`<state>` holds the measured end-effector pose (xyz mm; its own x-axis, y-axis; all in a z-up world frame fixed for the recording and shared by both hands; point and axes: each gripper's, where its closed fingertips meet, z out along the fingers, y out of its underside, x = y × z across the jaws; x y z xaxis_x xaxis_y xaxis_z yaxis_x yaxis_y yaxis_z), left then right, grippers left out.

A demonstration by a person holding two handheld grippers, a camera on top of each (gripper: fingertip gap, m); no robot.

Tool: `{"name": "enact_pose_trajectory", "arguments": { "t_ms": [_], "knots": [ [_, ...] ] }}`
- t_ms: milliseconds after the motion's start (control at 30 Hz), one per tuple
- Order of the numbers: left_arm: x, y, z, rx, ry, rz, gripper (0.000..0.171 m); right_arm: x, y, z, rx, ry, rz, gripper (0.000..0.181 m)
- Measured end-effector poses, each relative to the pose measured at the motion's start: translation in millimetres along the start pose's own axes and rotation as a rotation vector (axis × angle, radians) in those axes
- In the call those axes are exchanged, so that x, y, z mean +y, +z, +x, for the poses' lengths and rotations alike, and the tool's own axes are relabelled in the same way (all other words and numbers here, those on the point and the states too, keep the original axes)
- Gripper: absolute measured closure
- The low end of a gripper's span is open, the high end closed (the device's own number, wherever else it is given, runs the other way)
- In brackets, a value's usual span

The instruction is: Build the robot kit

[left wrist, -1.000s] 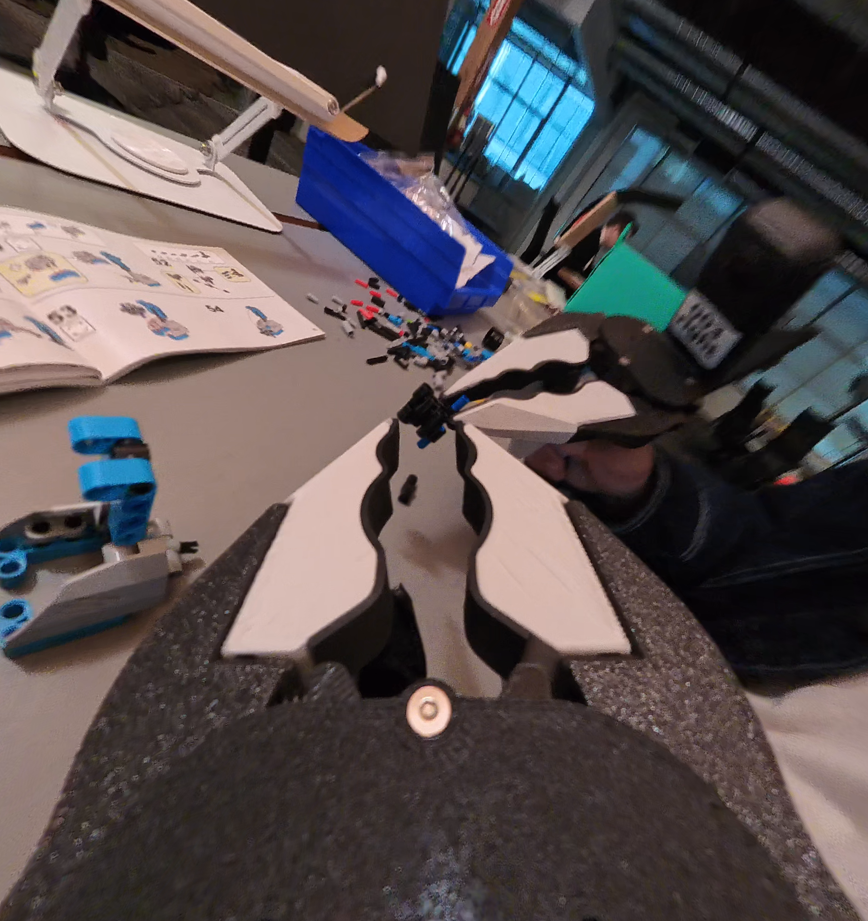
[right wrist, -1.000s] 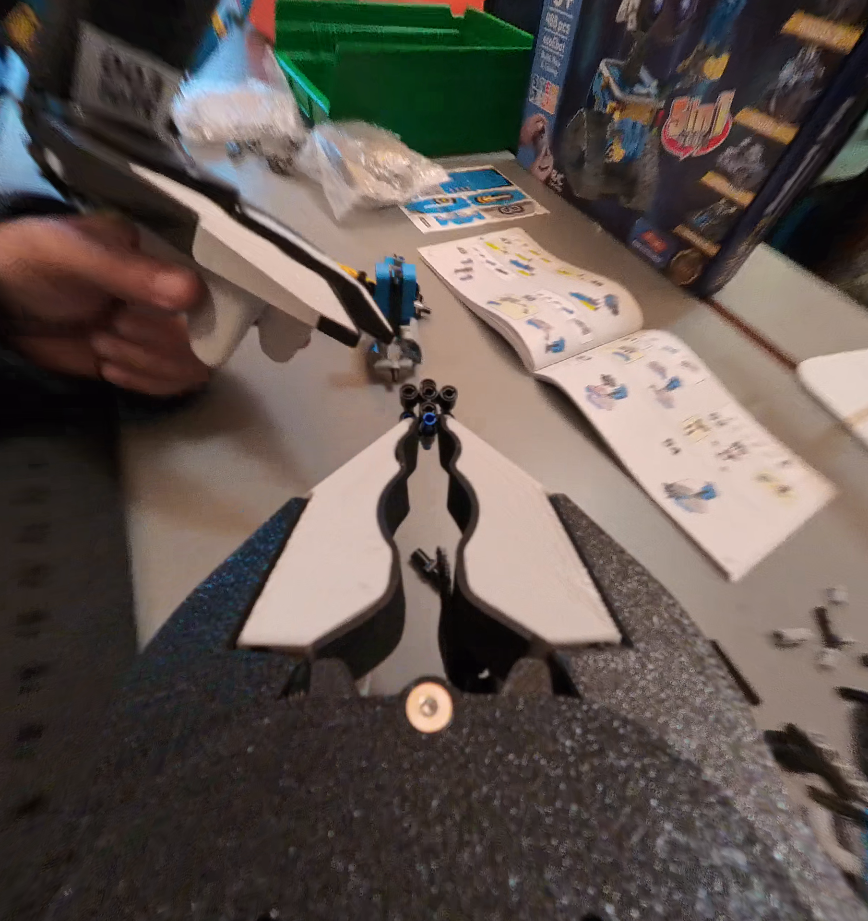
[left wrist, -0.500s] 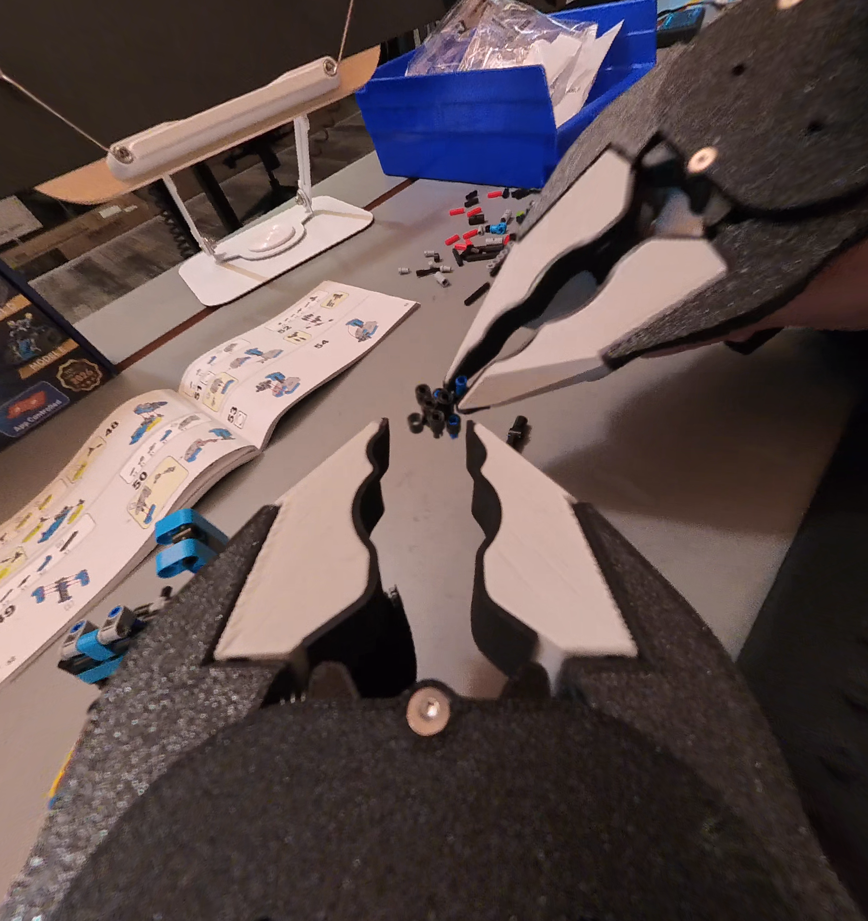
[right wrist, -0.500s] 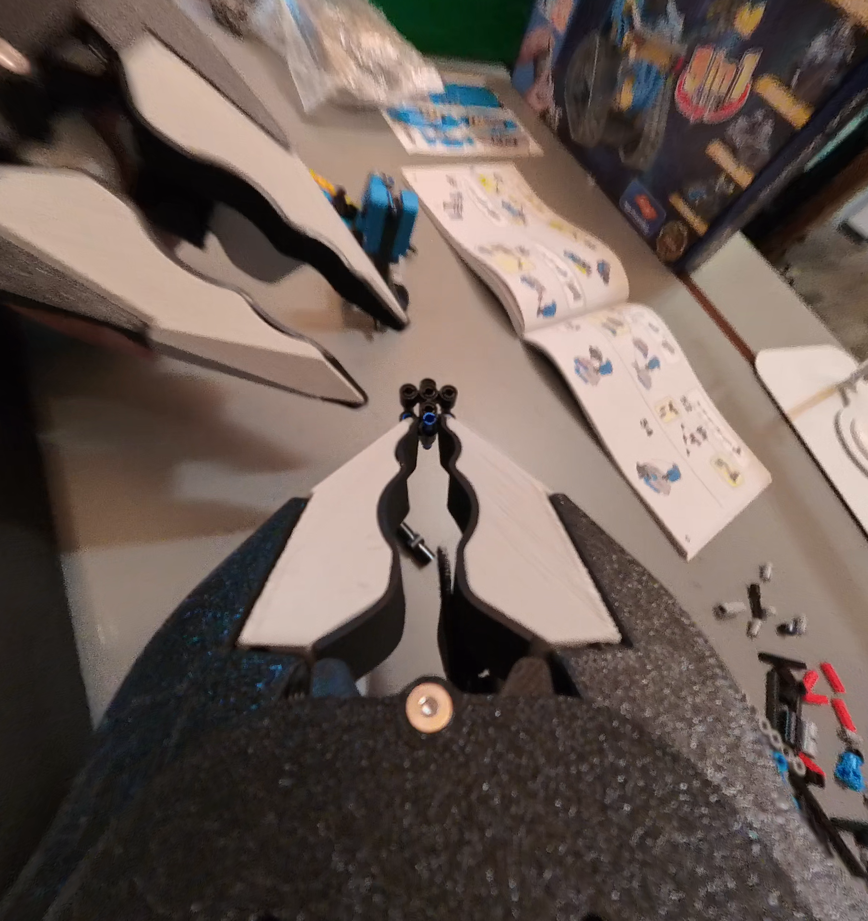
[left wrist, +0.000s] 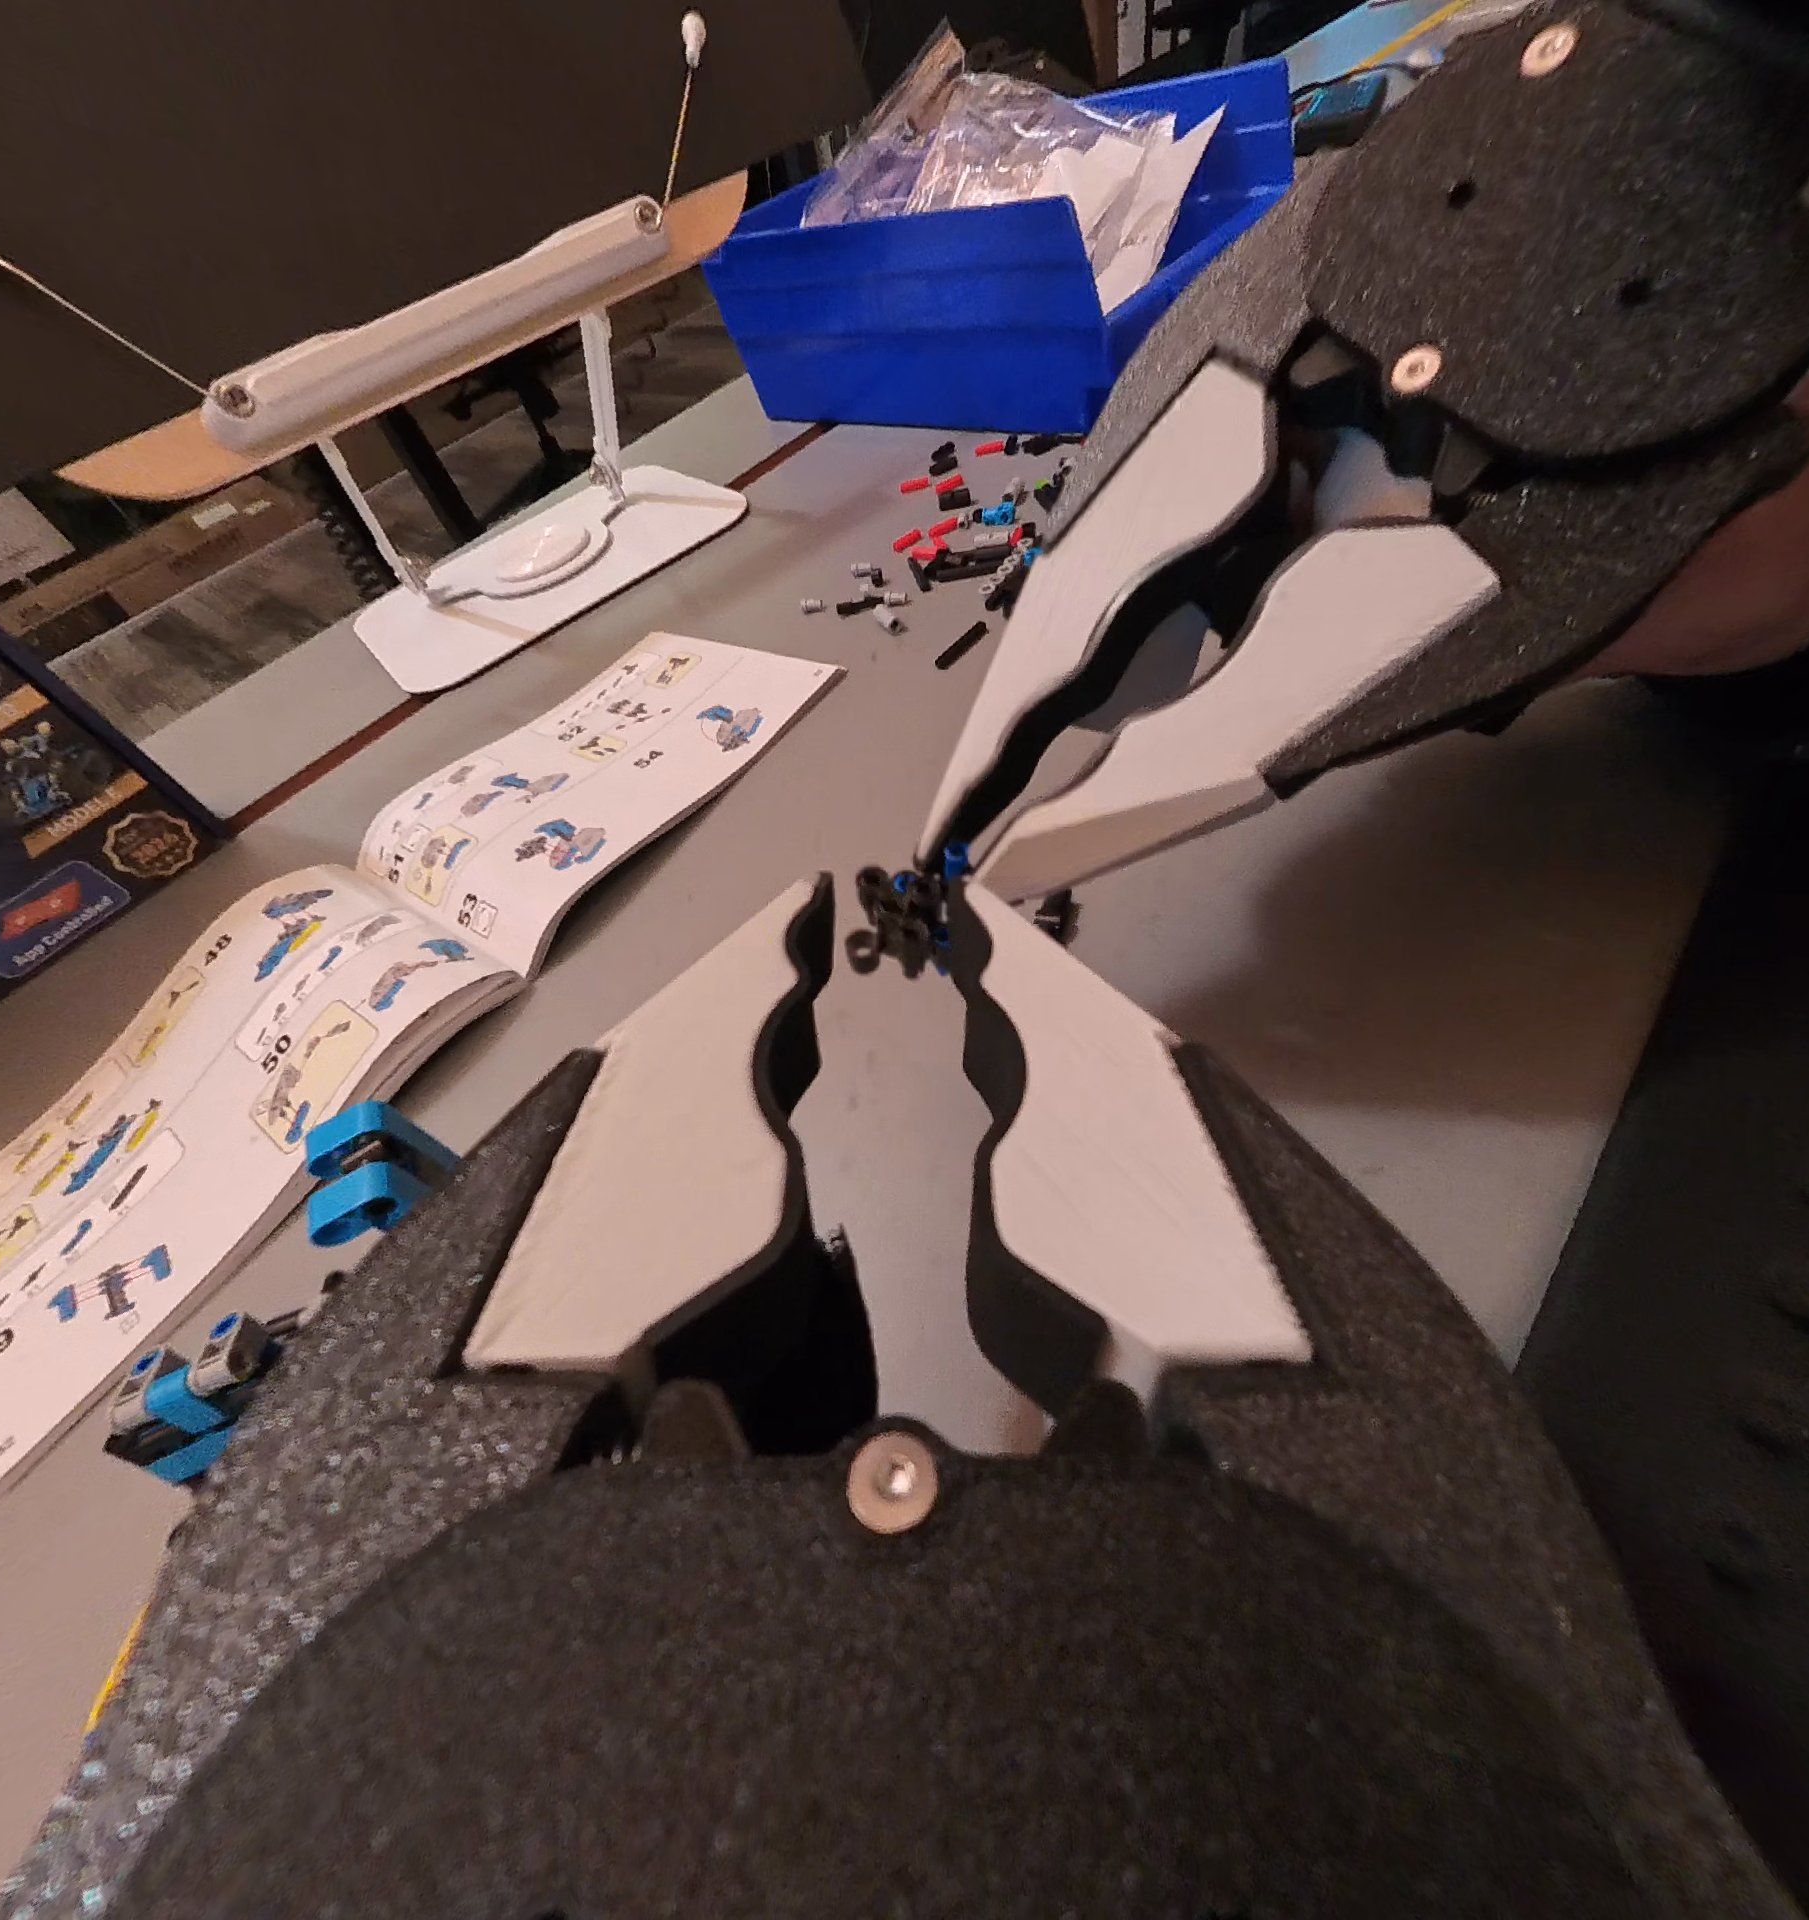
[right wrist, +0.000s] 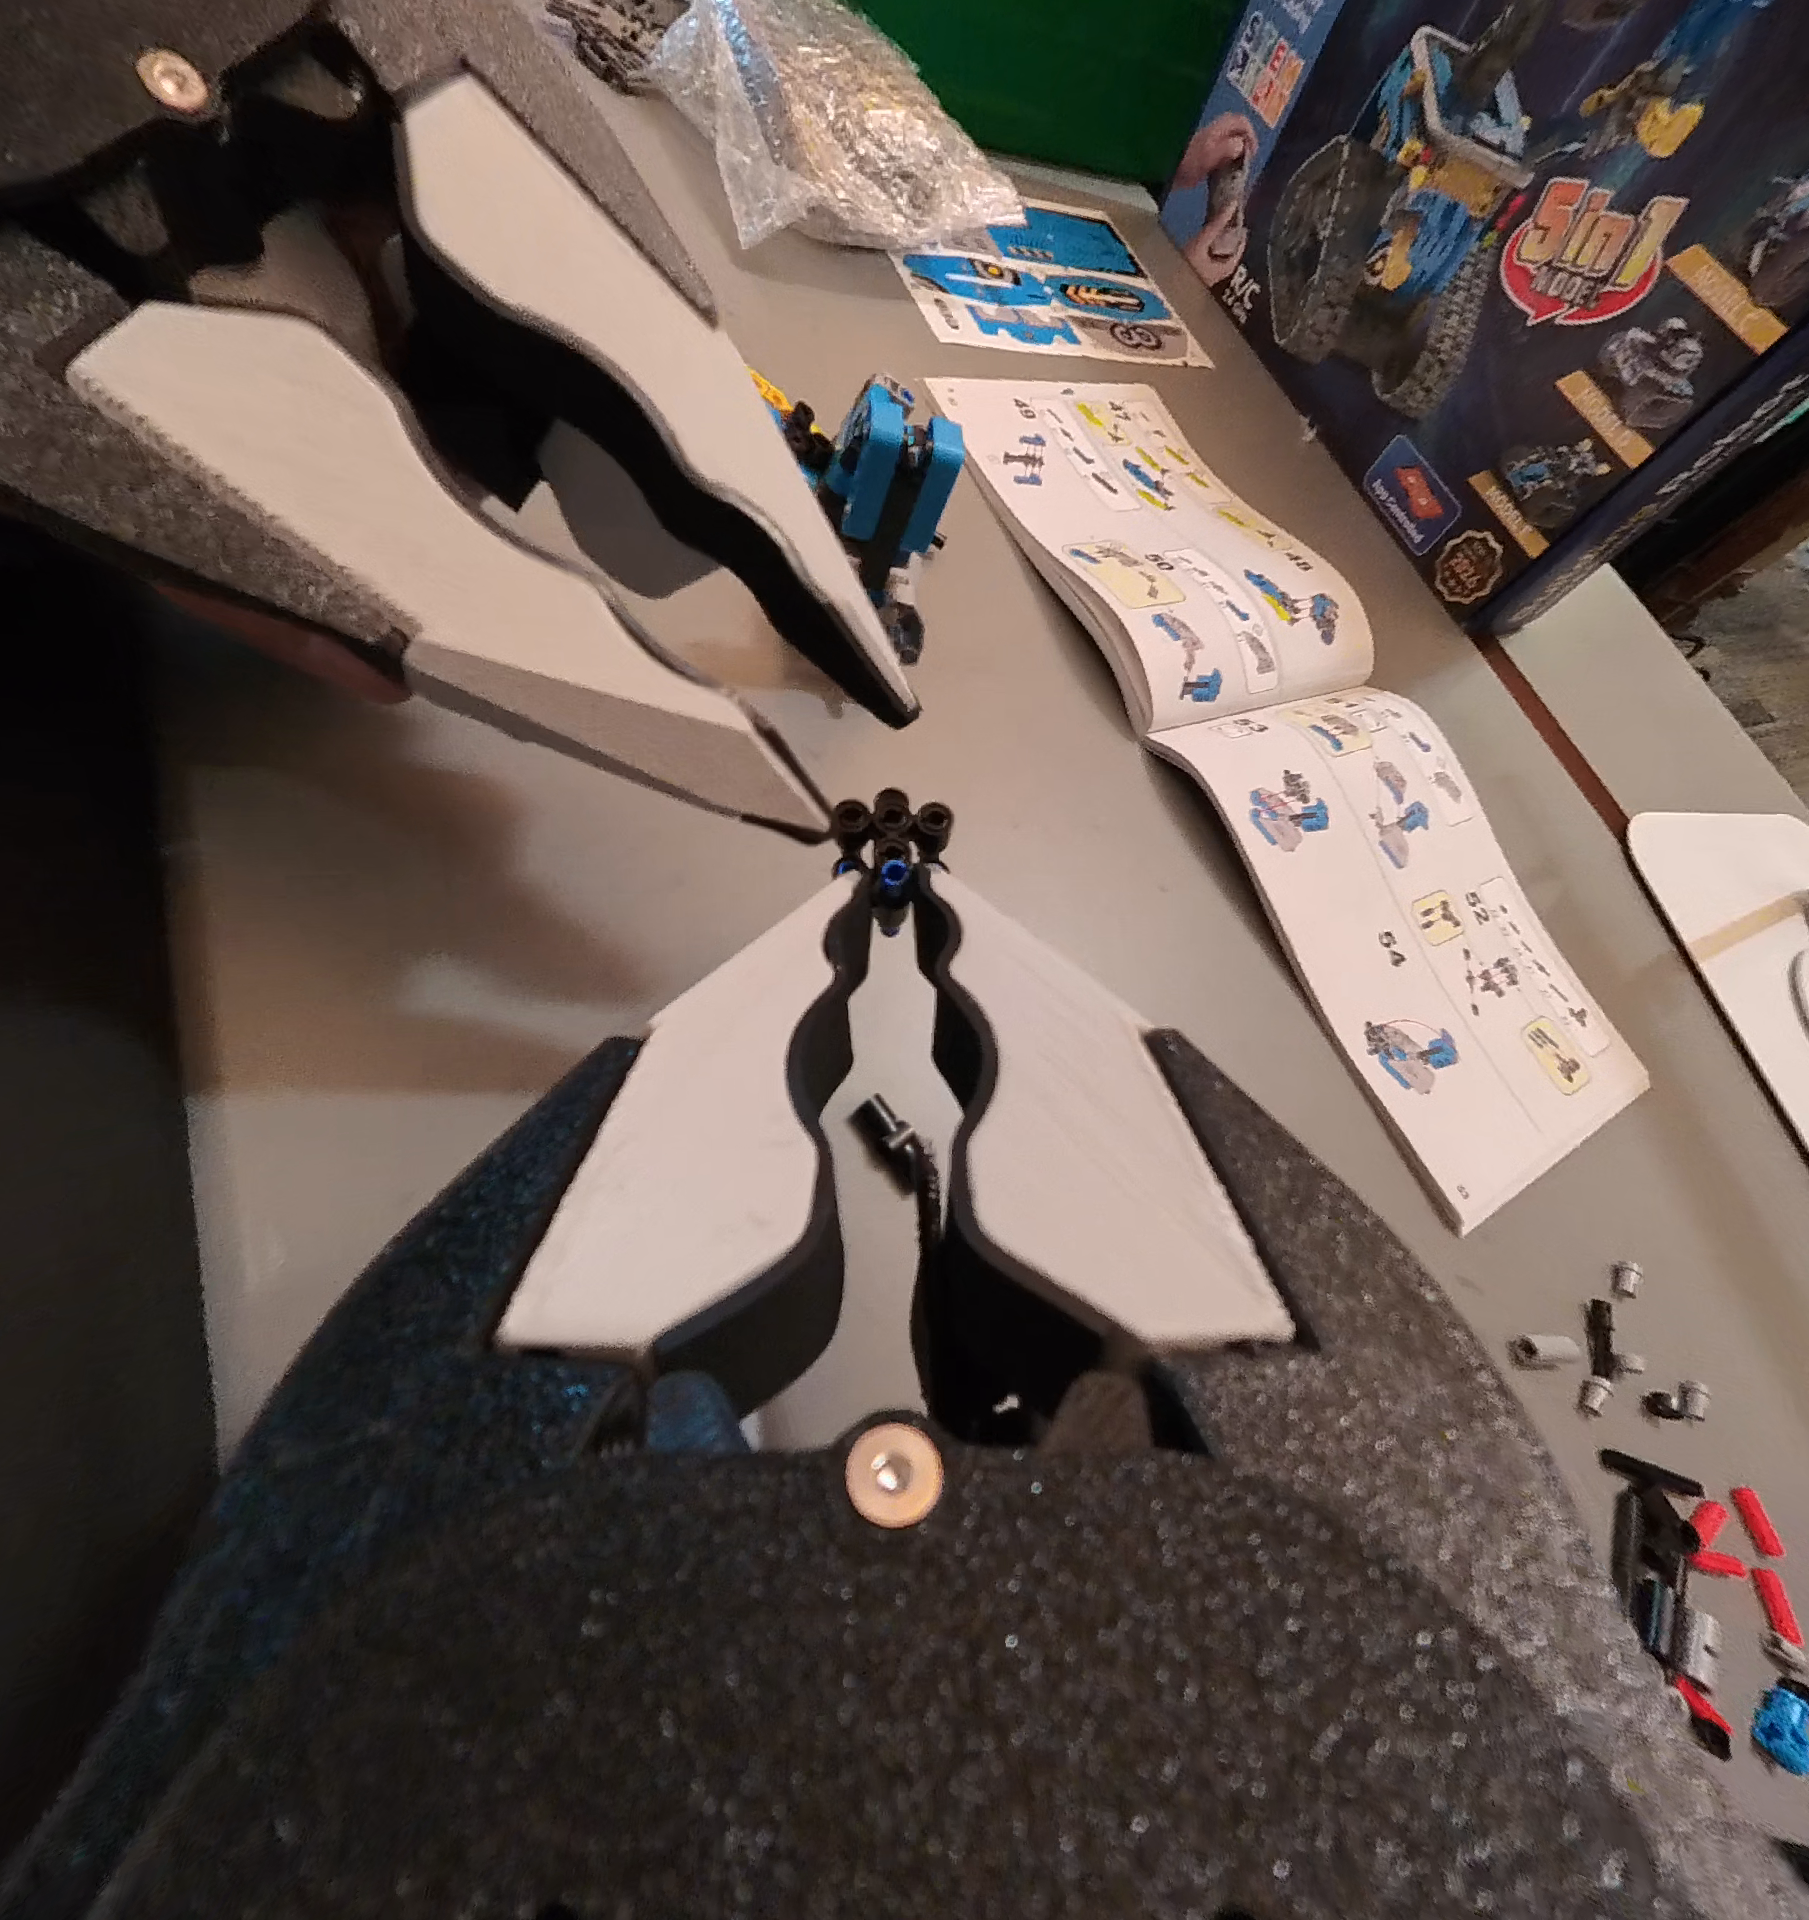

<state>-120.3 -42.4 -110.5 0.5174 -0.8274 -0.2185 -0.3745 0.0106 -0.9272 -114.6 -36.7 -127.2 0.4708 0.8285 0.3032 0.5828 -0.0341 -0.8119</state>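
Observation:
My right gripper is shut on a small black connector piece with blue pins and holds it above the grey table. My left gripper is open, and the same piece sits between its fingertips. In the right wrist view the left gripper comes in from the upper left, its lower fingertip right beside the piece. In the left wrist view the right gripper reaches down from the upper right. A loose black pin lies on the table under the right gripper.
An open instruction booklet and a blue partial build lie on the table. A blue bin, a pile of small loose parts, a white lamp base, a printed box and a plastic bag stand around.
My left gripper has closed in on the held piece, which now lies between its open fingertips. My right gripper has stayed shut on the piece.

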Motion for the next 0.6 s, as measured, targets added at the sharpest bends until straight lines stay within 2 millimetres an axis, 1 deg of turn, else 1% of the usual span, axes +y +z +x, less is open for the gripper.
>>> {"name": "enact_pose_trajectory", "arguments": {
  "t_ms": [100,167,267,333,467,533,600],
  "knots": [
    [1.7,0.2,-0.2,0.014,-0.030,-0.008,0.153,7.1,3.4,-8.7,-0.042,-0.033,-0.030,0.174],
    [1.2,-0.7,-3.3,0.007,-0.052,-0.004,0.153,11.6,4.5,-21.7,-0.134,0.001,-0.050,0.174],
    [0.9,-1.3,-3.0,0.026,-0.086,0.002,0.153,17.7,1.4,-47.2,-0.333,0.079,-0.078,0.174],
    [2.5,-0.8,-2.8,0.036,-0.104,-0.004,0.153,25.9,0.2,-56.8,-0.393,0.069,-0.116,0.174],
    [5.3,0.0,0.2,0.075,-0.149,-0.018,0.153,28.5,0.4,-62.1,-0.399,0.018,-0.123,0.174],
    [5.3,-0.6,1.6,0.091,-0.157,-0.021,0.153,28.8,0.5,-60.1,-0.385,0.013,-0.120,0.173],
    [2.1,-3.4,4.7,0.122,-0.148,-0.004,0.153,25.2,-3.8,-58.2,-0.383,0.022,-0.090,0.163]
  ]
}}
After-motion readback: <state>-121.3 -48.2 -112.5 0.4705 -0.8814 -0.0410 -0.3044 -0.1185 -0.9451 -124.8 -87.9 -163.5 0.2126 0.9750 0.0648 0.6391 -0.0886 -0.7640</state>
